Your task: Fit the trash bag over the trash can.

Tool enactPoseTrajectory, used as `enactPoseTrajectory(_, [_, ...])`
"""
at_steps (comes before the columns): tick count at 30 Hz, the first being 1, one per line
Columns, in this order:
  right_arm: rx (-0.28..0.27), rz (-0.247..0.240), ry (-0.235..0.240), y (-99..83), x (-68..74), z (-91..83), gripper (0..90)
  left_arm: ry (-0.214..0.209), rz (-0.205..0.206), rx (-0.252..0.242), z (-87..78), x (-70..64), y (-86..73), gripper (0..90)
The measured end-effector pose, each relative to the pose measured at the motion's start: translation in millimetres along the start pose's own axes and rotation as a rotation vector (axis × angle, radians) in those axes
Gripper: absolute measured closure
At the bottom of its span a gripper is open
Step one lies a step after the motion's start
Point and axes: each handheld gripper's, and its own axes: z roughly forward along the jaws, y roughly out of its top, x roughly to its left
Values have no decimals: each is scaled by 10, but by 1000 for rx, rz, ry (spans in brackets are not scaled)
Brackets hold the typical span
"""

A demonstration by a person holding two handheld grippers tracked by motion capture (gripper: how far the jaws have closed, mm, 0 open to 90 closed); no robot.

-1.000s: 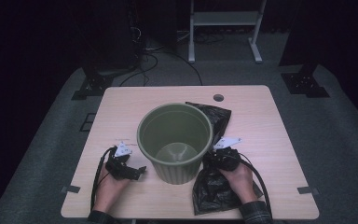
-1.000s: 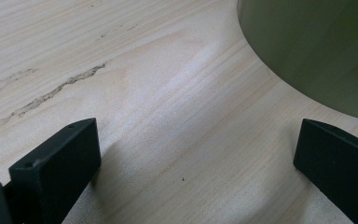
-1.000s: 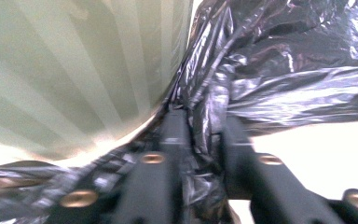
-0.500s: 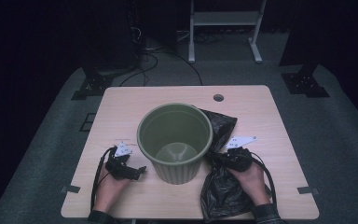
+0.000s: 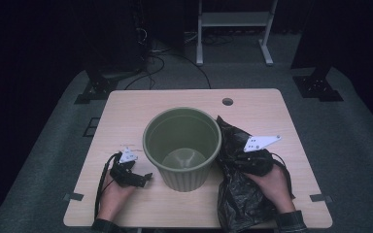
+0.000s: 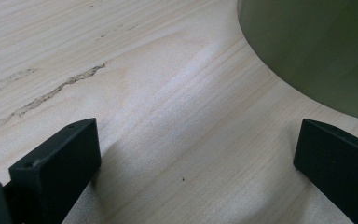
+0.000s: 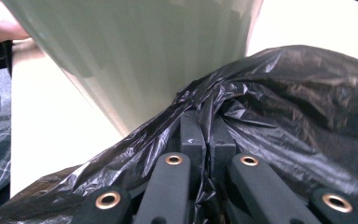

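A green ribbed bin stands upright and empty in the middle of the wooden table. A crumpled black plastic bag lies to its right and reaches the table's front edge. My right gripper is shut on a fold of the black bag, right beside the bin's wall. My left gripper rests low on the table left of the bin, open, with bare wood between its jaws. The bin's base curves in just beyond its right jaw.
A round cable hole sits near the table's far edge. Cables trail from both grippers toward the front. Beyond the table are a white metal stand, black stand feet and floor cables. Bare wood lies behind and left of the bin.
My right gripper has drawn the bag rightward and toward the front, away from the bin, so the bag is more spread out. The left gripper has stayed where it was.
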Motion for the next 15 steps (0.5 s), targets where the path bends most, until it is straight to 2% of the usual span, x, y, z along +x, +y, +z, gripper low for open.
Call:
enactPoseTrajectory(4, [-17,-22,24,73,39,-74,883,0,0,0,0,0,0,0])
enactPoseTrajectory(7, [-38,-57,60,182,111,-181,883,0,0,0,0,0,0,0])
enactPoseTrajectory(12, [-43,-103,77,298,190,-287,883,0,0,1,-1,0,0,0])
enactPoseTrajectory(14, [-53,-126,100,369,227,-366,883,0,0,0,0,0,0,0])
enactPoseTrajectory(15, [-70,-144,128,437,257,-438,883,0,0,0,0,0,0,0])
